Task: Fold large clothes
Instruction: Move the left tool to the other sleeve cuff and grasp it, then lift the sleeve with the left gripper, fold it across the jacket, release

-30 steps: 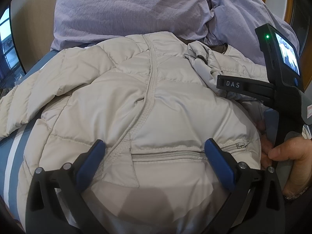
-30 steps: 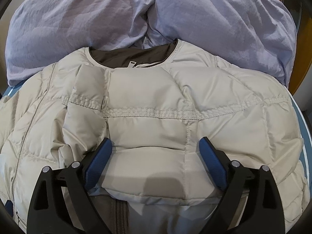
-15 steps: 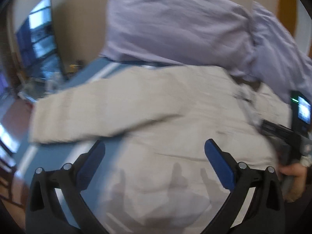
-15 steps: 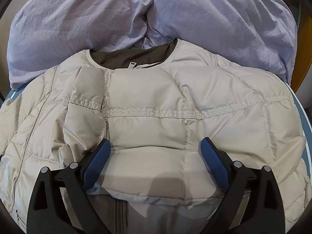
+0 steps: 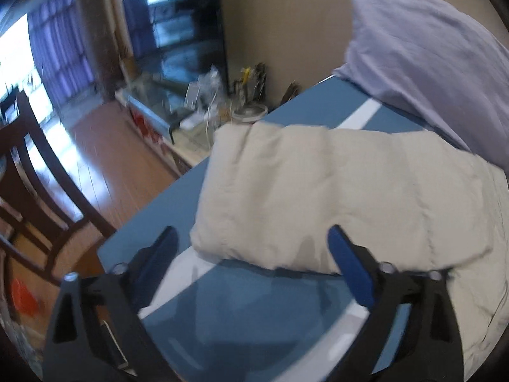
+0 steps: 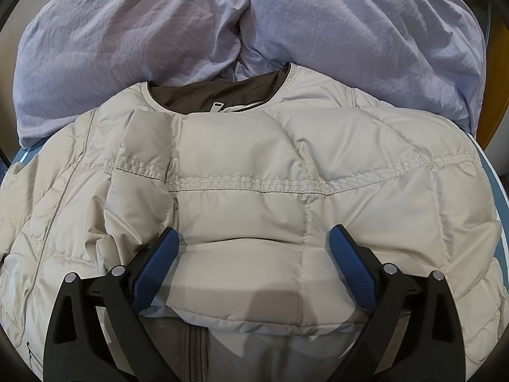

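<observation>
A beige quilted jacket (image 6: pixel 254 165) lies front up on a blue bed cover (image 5: pixel 270 302), collar toward the pillows. One side of it is folded across the chest. My right gripper (image 6: pixel 254 232) hovers open over that folded part, its blue pads apart and pressing nothing. In the left wrist view the jacket's other sleeve (image 5: pixel 318 184) stretches out flat toward the bed's edge. My left gripper (image 5: pixel 251 232) straddles the sleeve's near edge by the cuff. Its jaws are closing with the sleeve between them, and the pads stand clear of the fabric.
Two lilac pillows (image 6: pixel 159 38) lie behind the collar, one seen as a lilac pillow (image 5: pixel 429 63) from the left. Past the bed's edge are a wooden floor, a dark chair (image 5: pixel 47 175), a television (image 5: pixel 178 31) and a low cluttered cabinet (image 5: pixel 191 111).
My left gripper has swung left, from over the jacket's pocket out to the sleeve end near the bed's edge. The right gripper and the folded part have stayed put.
</observation>
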Motion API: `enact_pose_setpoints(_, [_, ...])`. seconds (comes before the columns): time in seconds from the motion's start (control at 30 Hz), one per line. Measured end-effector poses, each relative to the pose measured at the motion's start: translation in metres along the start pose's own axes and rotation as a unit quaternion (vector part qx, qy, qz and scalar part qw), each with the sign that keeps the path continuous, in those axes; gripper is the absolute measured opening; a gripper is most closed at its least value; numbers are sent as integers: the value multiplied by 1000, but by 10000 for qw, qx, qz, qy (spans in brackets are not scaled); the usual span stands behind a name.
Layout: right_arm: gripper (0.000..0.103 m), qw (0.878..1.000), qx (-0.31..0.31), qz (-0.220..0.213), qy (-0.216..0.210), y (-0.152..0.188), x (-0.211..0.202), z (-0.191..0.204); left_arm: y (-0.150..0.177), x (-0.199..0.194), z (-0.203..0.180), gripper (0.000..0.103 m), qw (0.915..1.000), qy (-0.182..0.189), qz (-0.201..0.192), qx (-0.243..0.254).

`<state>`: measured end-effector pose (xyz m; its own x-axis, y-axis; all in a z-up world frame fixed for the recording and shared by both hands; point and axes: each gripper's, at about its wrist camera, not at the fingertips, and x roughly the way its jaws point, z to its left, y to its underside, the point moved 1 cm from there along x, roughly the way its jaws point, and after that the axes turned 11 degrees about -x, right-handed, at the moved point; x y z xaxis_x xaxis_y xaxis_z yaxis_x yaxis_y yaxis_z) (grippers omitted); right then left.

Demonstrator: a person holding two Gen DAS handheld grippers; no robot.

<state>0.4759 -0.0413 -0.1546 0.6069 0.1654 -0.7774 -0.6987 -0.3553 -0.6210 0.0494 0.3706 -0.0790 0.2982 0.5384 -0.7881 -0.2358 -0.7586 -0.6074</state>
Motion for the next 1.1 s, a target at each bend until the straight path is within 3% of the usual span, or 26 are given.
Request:
enact_pose_setpoints(0.07, [98, 10000, -1, 1, 2, 0, 0, 0, -2, 14, 7, 78, 9995, 95, 228, -186])
enact_pose_setpoints(0.27, [98, 10000, -3, 1, 1, 0, 0, 0, -5, 34, 23, 77, 9966, 307, 423, -629])
enact_pose_setpoints(0.47, [98, 10000, -5, 2, 1, 0, 0, 0, -3, 32, 23, 70, 9970, 343, 308, -614])
enact_pose_setpoints(0.57, [98, 10000, -5, 1, -1, 0, 0, 0, -4, 33, 23, 60, 9970, 341, 241, -649])
enact_pose_setpoints(0.7, [98, 10000, -7, 2, -1, 0, 0, 0, -4, 33, 20, 34, 9954, 578, 279, -706])
enact_pose_setpoints(0.8, [98, 10000, -6, 1, -3, 0, 0, 0, -6, 32, 15, 22, 9943, 657, 325, -771])
enact_pose_setpoints(1.1, [98, 10000, -9, 3, -2, 0, 0, 0, -23, 7, -4, 16, 9949, 642, 15, -780])
